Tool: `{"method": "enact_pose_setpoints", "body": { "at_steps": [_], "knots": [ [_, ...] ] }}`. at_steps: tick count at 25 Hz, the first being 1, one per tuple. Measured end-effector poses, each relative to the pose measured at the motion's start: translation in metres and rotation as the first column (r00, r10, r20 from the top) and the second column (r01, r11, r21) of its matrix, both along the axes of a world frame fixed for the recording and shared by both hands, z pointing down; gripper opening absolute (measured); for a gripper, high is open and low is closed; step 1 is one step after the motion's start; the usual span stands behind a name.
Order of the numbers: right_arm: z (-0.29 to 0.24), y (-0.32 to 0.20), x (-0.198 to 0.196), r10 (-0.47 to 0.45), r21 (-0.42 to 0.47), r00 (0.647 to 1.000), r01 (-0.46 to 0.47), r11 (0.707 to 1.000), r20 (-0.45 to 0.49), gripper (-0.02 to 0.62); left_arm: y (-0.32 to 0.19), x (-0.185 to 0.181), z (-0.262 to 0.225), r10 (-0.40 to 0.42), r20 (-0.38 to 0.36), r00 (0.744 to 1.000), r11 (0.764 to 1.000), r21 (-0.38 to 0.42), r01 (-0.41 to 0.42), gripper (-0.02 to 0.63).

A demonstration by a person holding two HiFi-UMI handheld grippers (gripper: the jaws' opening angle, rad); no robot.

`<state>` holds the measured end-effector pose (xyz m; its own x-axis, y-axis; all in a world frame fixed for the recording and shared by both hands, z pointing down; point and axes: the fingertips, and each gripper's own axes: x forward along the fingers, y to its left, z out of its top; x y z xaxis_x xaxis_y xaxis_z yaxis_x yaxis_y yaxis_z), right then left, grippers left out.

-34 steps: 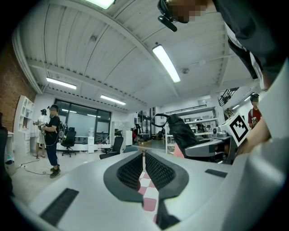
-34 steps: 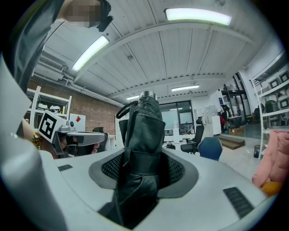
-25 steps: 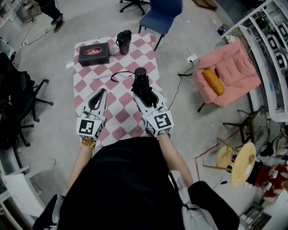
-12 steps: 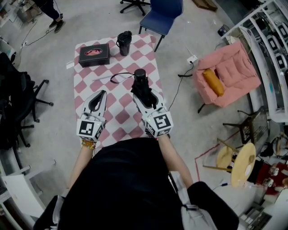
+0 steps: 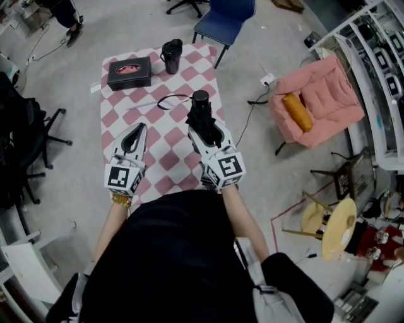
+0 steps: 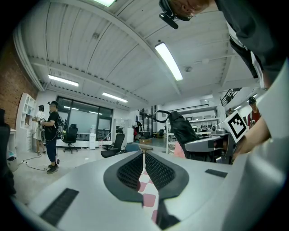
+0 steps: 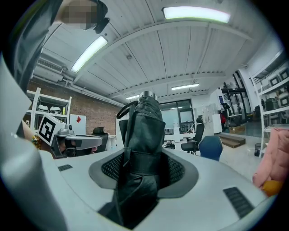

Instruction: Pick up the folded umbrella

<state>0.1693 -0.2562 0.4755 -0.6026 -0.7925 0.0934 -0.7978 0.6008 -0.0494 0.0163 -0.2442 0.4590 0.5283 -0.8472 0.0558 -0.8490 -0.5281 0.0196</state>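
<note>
The folded black umbrella [image 5: 201, 112] stands nearly upright between the jaws of my right gripper [image 5: 203, 126], which is shut on its middle above the checkered table [image 5: 158, 148]. Its thin strap loop [image 5: 172, 101] sticks out to the left near the top. In the right gripper view the umbrella [image 7: 142, 135] fills the gap between the mesh pads. My left gripper [image 5: 134, 135] hovers beside it over the table's left half, shut and holding nothing. In the left gripper view its tips [image 6: 143, 155] meet, and the umbrella [image 6: 183, 131] shows to the right.
A black box [image 5: 129, 72] and a dark mug [image 5: 170, 55] sit at the table's far end. A blue chair [image 5: 224, 19] stands beyond it, a pink armchair [image 5: 319, 101] to the right, a black office chair [image 5: 25, 145] to the left.
Both grippers and the umbrella keep their places; only the head view has shifted slightly.
</note>
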Motion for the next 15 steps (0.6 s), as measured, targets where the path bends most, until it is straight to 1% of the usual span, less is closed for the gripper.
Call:
{"method": "enact_pose_setpoints", "body": {
  "at_steps": [6, 12, 15],
  "knots": [
    [0.0022, -0.0009, 0.0022, -0.001, 0.002, 1.0, 0.001, 1.0, -0.017, 0.21, -0.0023, 0.0029, 0.0005, 0.004, -0.005, 1.0, 1.0, 0.003, -0.004, 0.028],
    [0.0058, -0.0004, 0.0026, -0.011, 0.005, 0.998, 0.011, 1.0, -0.059, 0.21, -0.0046, 0.0055, -0.001, 0.004, -0.009, 1.0, 1.0, 0.005, -0.004, 0.028],
    [0.0053, 0.0001, 0.003, -0.01, 0.01, 0.998, 0.01, 1.0, -0.062, 0.21, -0.0044, 0.006, -0.0015, 0.004, -0.011, 1.0, 1.0, 0.006, -0.004, 0.028]
  ]
}}
